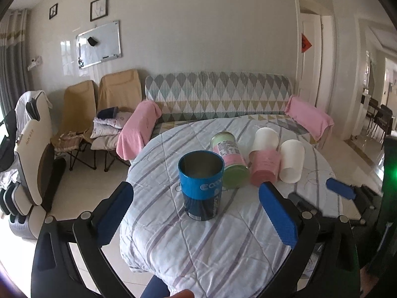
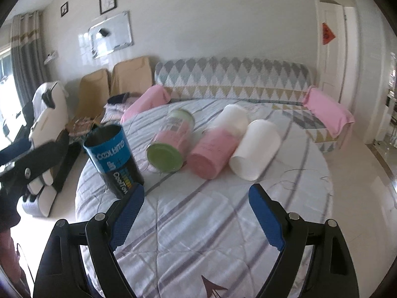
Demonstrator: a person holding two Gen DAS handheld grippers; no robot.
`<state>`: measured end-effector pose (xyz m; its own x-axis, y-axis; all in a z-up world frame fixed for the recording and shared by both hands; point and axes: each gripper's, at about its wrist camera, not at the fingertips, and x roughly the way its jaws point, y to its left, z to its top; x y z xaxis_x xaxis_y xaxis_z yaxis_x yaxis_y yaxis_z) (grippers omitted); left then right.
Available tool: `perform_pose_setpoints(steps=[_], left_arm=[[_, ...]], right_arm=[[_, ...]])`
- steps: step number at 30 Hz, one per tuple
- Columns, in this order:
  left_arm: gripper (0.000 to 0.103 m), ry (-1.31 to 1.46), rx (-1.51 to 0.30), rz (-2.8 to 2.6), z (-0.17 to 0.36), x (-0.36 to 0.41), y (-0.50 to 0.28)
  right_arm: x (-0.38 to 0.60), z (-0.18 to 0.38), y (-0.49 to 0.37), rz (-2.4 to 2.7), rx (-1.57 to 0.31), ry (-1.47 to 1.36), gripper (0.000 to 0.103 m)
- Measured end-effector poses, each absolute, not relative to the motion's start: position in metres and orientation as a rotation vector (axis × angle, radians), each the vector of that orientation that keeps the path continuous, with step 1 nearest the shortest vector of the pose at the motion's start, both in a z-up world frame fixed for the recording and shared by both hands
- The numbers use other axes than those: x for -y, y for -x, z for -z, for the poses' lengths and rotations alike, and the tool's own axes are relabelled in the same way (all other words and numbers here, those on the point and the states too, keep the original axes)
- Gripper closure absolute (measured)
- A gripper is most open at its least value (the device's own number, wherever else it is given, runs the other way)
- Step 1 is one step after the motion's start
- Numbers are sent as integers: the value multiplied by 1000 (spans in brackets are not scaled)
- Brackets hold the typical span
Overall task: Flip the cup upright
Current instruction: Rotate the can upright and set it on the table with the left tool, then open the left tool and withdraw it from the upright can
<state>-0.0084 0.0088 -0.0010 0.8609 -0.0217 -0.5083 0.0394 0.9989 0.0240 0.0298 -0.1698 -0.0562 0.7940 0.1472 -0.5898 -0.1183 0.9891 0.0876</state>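
Note:
A blue and black cup (image 1: 201, 185) stands upright, mouth up, on the round table; it also shows in the right wrist view (image 2: 114, 160). My left gripper (image 1: 193, 201) is open, its blue pads either side of the cup and apart from it. Three cups lie on their sides behind it: a green and pink one (image 1: 229, 160) (image 2: 171, 144), a pink and white one (image 1: 264, 157) (image 2: 218, 144) and a white one (image 1: 292, 161) (image 2: 255, 146). My right gripper (image 2: 196, 206) is open and empty over the table, in front of the lying cups; it shows at the right in the left wrist view (image 1: 340, 188).
The table wears a striped quilted cloth (image 1: 198, 243) (image 2: 198, 236). Behind it stand a patterned sofa (image 1: 215, 94) with pink towels on its arms, two tan chairs (image 1: 99, 106) and a massage chair (image 1: 29, 154) at left. A doorway (image 1: 312, 57) is at right.

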Motion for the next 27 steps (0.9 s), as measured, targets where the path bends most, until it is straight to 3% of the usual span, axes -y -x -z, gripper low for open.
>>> perform_pose_setpoints(steps=[9, 27], left_arm=[[0, -38, -463, 15, -9, -7, 37], [0, -29, -548, 8, 2, -1, 28]], right_arm=[[185, 31, 3, -91, -526, -89, 16], [191, 10, 30, -82, -437, -67, 16]])
